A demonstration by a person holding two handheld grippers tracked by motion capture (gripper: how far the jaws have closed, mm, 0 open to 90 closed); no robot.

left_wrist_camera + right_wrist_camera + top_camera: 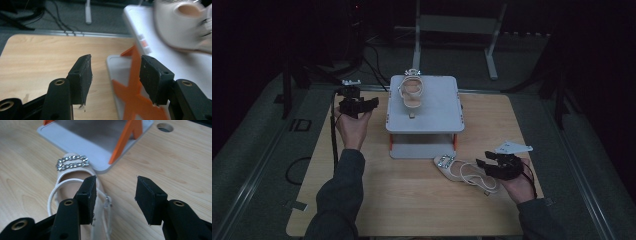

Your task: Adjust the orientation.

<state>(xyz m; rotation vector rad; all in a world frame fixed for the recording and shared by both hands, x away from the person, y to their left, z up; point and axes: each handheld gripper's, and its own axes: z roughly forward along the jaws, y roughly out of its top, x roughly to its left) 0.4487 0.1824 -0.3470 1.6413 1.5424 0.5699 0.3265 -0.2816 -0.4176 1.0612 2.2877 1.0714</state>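
A grey two-level stand (437, 107) with orange struts (123, 141) sits at the table's middle. One cream strappy sandal (412, 92) rests on its top shelf and appears blurred in the left gripper view (180, 27). A second sandal (462, 170) with a rhinestone buckle (72, 163) lies on the table by the stand's base. My left gripper (371, 103) is open beside the stand's left edge, nothing between its jaws (115, 78). My right gripper (484, 159) is open just over the lower sandal's heel straps (115, 198).
The wooden table (362, 200) has a round hole (165, 127) near the stand. Cables (332, 135) trail off the left side. A white frame (457, 30) stands on the dark floor behind.
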